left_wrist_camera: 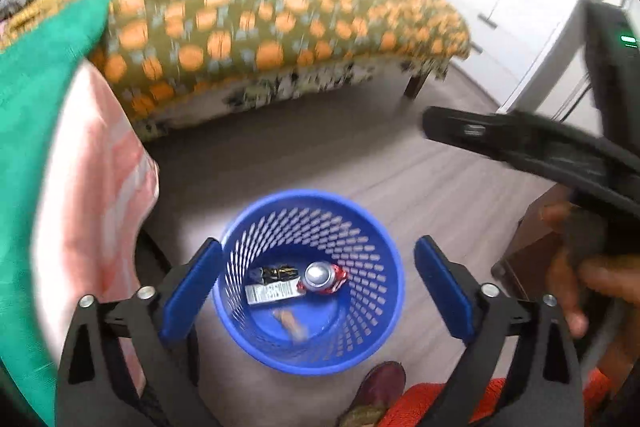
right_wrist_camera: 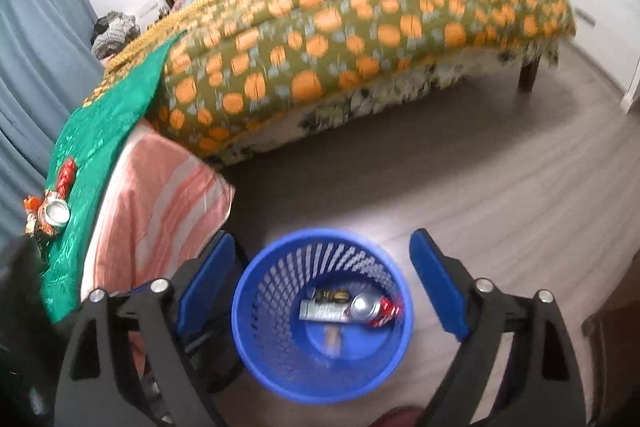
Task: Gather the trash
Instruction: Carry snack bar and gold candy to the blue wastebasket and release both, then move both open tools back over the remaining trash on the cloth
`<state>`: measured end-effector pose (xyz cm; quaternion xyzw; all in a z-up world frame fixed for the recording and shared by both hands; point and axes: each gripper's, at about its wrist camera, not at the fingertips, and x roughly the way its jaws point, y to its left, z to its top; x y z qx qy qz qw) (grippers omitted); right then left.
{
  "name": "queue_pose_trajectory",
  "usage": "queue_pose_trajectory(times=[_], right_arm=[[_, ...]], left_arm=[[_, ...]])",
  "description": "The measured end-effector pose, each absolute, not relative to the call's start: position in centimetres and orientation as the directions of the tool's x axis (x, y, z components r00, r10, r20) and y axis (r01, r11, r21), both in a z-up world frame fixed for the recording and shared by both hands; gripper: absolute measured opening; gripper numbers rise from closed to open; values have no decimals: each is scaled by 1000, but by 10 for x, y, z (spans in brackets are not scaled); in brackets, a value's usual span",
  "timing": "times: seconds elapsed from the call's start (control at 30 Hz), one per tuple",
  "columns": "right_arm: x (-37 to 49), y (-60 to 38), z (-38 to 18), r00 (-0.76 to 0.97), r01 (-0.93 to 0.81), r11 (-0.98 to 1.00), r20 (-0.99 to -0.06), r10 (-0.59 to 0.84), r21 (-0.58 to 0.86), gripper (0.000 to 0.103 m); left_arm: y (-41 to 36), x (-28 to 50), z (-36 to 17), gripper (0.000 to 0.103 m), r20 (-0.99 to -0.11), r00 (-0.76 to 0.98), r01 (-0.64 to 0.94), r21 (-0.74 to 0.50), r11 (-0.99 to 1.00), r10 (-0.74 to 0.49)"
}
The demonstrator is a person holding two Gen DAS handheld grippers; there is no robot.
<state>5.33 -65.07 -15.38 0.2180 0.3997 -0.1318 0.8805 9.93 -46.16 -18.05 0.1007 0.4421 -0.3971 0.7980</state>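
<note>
A blue mesh waste basket [left_wrist_camera: 360, 343] stands on the floor, also in the right wrist view [right_wrist_camera: 256, 339]. Inside lie a crushed red can [left_wrist_camera: 322, 277] [right_wrist_camera: 374, 307], a silver wrapper [left_wrist_camera: 272, 293] [right_wrist_camera: 322, 311] and a dark wrapper [left_wrist_camera: 276, 273]. My left gripper [left_wrist_camera: 318, 287] is open and empty above the basket. My right gripper [right_wrist_camera: 322, 279] is open and empty above it too; its body shows in the left wrist view [left_wrist_camera: 520, 143]. An open can [right_wrist_camera: 56, 213] and red wrappers [right_wrist_camera: 66, 177] lie on a green cloth [right_wrist_camera: 92, 147] at the left.
A bed with an orange-spotted cover [right_wrist_camera: 340, 35] fills the back. A pink striped cushion [right_wrist_camera: 160, 203] sits left of the basket under the green cloth. Grey curtain [right_wrist_camera: 36, 47] at far left. Wood floor [right_wrist_camera: 480, 187] around. A shoe [left_wrist_camera: 380, 383] is near the basket.
</note>
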Motion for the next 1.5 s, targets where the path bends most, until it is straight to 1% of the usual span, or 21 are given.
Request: queue_pose_trajectory(times=[0.07, 0.17, 0.23, 0.3, 0.37, 0.43, 0.57, 0.7, 0.8, 0.87, 0.93, 1.03, 1.23, 1.3, 1.4, 1.5], right_arm=[[52, -639, -136, 684, 398, 886, -721, -114, 237, 91], [49, -621, -112, 735, 391, 902, -653, -184, 185, 97], [48, -604, -98, 768, 377, 913, -603, -216, 153, 99], [48, -585, -88, 798, 341, 931, -563, -215, 128, 99], [51, -569, -86, 821, 289, 948, -544, -175, 132, 99], [58, -547, -92, 819, 222, 967, -561, -118, 121, 99], [73, -478, -111, 775, 83, 996, -630, -51, 22, 99], [75, -407, -119, 742, -28, 996, -666, 74, 80, 99], [84, -351, -119, 707, -119, 987, -688, 164, 113, 99], [96, -315, -119, 682, -167, 978, -701, 207, 127, 99], [108, -290, -120, 670, -185, 976, -711, 214, 119, 99], [128, -263, -125, 653, -199, 977, -732, 193, 79, 99], [151, -250, -143, 599, -205, 978, -786, 153, 34, 99], [154, -251, -148, 569, -201, 978, -807, 157, 49, 98], [157, -255, -149, 562, -195, 978, -809, 174, 75, 99], [158, -256, -149, 563, -195, 978, -808, 172, 72, 99]], left_arm=[[-447, 86, -158, 98, -757, 321, 739, -175, 650, -569], [-427, 69, -134, 98, -742, 352, 757, -133, 640, -570], [-411, 59, -122, 98, -727, 363, 774, -113, 623, -583], [-387, 51, -112, 98, -717, 392, 774, -83, 628, -576], [-366, 50, -109, 98, -718, 418, 757, -63, 650, -557], [-332, 53, -105, 98, -721, 447, 725, -55, 687, -529], [-261, 66, -107, 98, -731, 504, 641, -39, 766, -459], [-183, 89, -118, 98, -748, 584, 504, 30, 863, -315], [-127, 117, -127, 98, -750, 640, 347, 85, 934, -169], [-100, 136, -129, 98, -750, 652, 266, 93, 960, -108], [-73, 159, -133, 98, -763, 644, 181, 86, 980, -52], [-55, 183, -137, 98, -778, 628, 131, 84, 988, -17], [-63, 211, -141, 98, -785, 619, 148, 140, 979, 19], [-62, 219, -144, 98, -788, 615, 136, 122, 983, 12], [-60, 227, -148, 98, -802, 597, 100, 102, 990, 22], [-44, 228, -150, 98, -813, 583, 48, 53, 997, 15]])
